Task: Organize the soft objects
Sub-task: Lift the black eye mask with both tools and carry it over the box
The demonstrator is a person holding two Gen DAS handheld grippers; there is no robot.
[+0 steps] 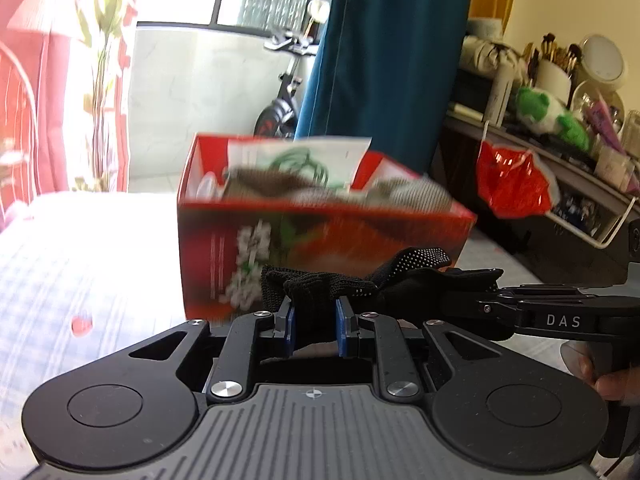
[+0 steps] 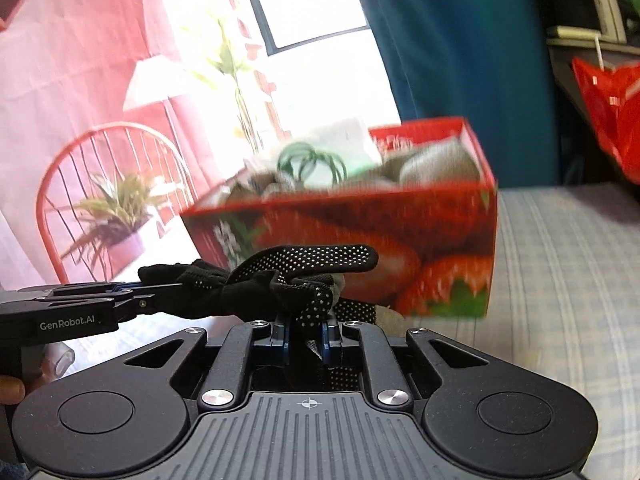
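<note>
Left gripper [image 1: 316, 320], lower centre of frame, clamps one end of the black dotted glove [image 1: 400, 276]; right gripper [image 2: 306, 336] clamps its other end. Red box [image 1: 320, 236] sits mid-frame behind the glove.

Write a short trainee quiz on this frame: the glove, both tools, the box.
1. True or false: only the left tool grips the black dotted glove.
2. The red box is: A) closed with a lid, B) open and holding soft items, C) tipped on its side.
3. What covers the surface under the box?

Key: 1. False; the right tool is also shut on the glove. 2. B. 3. A pale checked cloth.
</note>
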